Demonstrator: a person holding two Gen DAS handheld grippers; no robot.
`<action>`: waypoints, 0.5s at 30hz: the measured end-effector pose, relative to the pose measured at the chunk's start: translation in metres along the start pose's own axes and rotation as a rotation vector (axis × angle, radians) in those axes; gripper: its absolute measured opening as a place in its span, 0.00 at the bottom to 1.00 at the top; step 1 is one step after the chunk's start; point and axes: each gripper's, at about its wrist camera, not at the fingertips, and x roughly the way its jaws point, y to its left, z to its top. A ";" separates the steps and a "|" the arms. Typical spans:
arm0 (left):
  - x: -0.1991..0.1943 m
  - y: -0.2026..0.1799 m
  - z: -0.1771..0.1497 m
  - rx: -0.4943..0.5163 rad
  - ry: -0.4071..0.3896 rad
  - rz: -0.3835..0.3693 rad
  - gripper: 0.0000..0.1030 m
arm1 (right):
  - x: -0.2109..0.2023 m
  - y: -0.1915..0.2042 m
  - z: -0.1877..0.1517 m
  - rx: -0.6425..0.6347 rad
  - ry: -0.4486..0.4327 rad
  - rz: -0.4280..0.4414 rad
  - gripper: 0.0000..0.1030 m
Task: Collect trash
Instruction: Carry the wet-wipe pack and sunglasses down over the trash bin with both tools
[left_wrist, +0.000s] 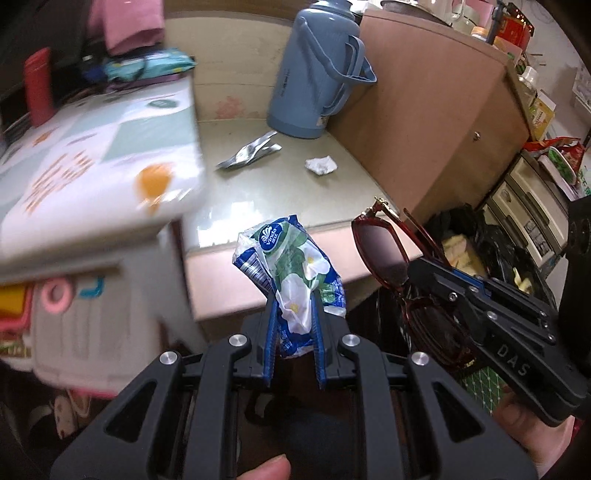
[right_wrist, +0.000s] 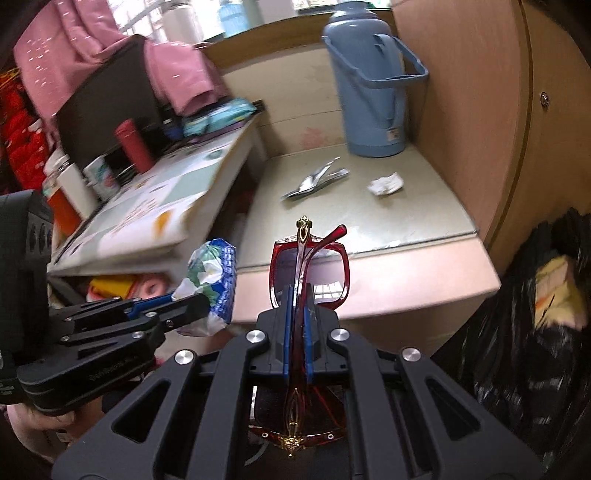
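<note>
My left gripper (left_wrist: 293, 297) is shut on a crumpled blue, green and white tissue wrapper (left_wrist: 291, 266), held in the air before the table's front edge; the wrapper (right_wrist: 214, 280) also shows in the right wrist view. My right gripper (right_wrist: 298, 291) is shut on folded dark red sunglasses (right_wrist: 308, 266), whose lens (left_wrist: 380, 251) appears at the right of the left wrist view. On the table lie a silver foil wrapper (left_wrist: 249, 151) (right_wrist: 314, 181) and a crumpled white tissue (left_wrist: 320, 165) (right_wrist: 385, 184).
A blue thermos jug (left_wrist: 314, 70) (right_wrist: 373, 81) stands at the back of the pale table (left_wrist: 258, 206). A brown cabinet (left_wrist: 436, 122) rises on the right. A black trash bag (right_wrist: 524, 332) (left_wrist: 491, 251) with scraps sits at lower right. A cluttered shelf (right_wrist: 147, 199) is at left.
</note>
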 end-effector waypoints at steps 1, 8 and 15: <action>-0.006 0.003 -0.007 -0.004 -0.001 0.003 0.16 | -0.004 0.009 -0.007 -0.005 0.002 0.007 0.06; -0.043 0.043 -0.077 -0.064 0.008 0.032 0.16 | -0.021 0.080 -0.069 -0.038 0.032 0.057 0.06; -0.072 0.088 -0.137 -0.107 0.019 0.087 0.16 | -0.017 0.134 -0.121 -0.055 0.072 0.107 0.06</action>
